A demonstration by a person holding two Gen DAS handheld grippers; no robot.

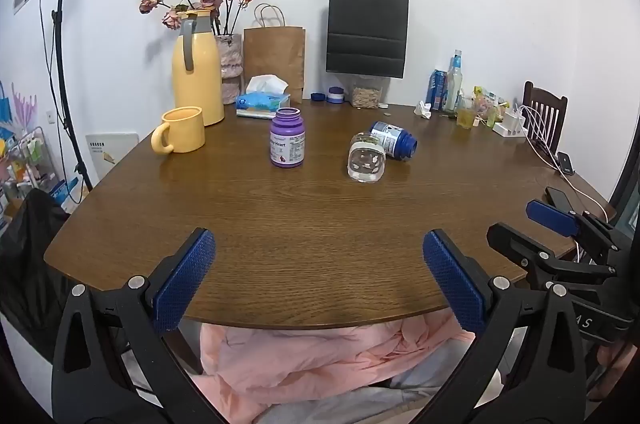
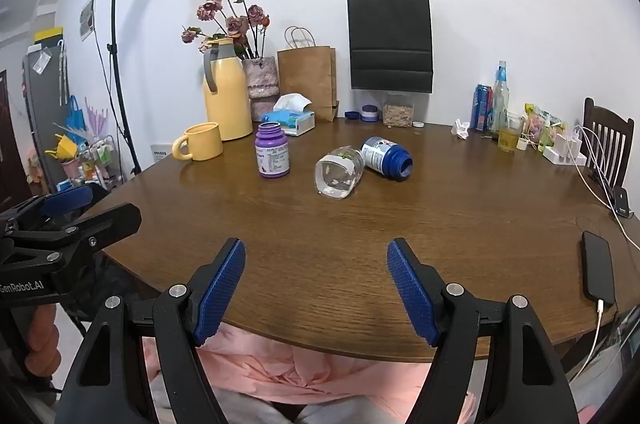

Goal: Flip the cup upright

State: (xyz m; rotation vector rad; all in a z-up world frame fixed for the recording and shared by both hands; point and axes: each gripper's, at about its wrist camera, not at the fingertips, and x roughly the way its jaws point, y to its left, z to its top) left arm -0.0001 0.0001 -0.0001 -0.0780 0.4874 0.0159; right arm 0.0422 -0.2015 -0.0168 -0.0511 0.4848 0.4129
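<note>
Both the left tongs (image 1: pixel 318 272) and right tongs (image 2: pixel 316 288) hang released, empty, at the table (image 1: pixel 320 216) edge. The clear cup (image 2: pixel 339 172) lies sideways mid-table, touching a toppled blue bottle (image 2: pixel 386 158); its smooth, round glass may roll or slip during pinching.

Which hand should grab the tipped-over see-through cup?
Probably the right hand-held gripper: the clear cup lies almost straight ahead of its open jaws. From the left hand-held gripper, also open, the cup sits off to the right.
</note>
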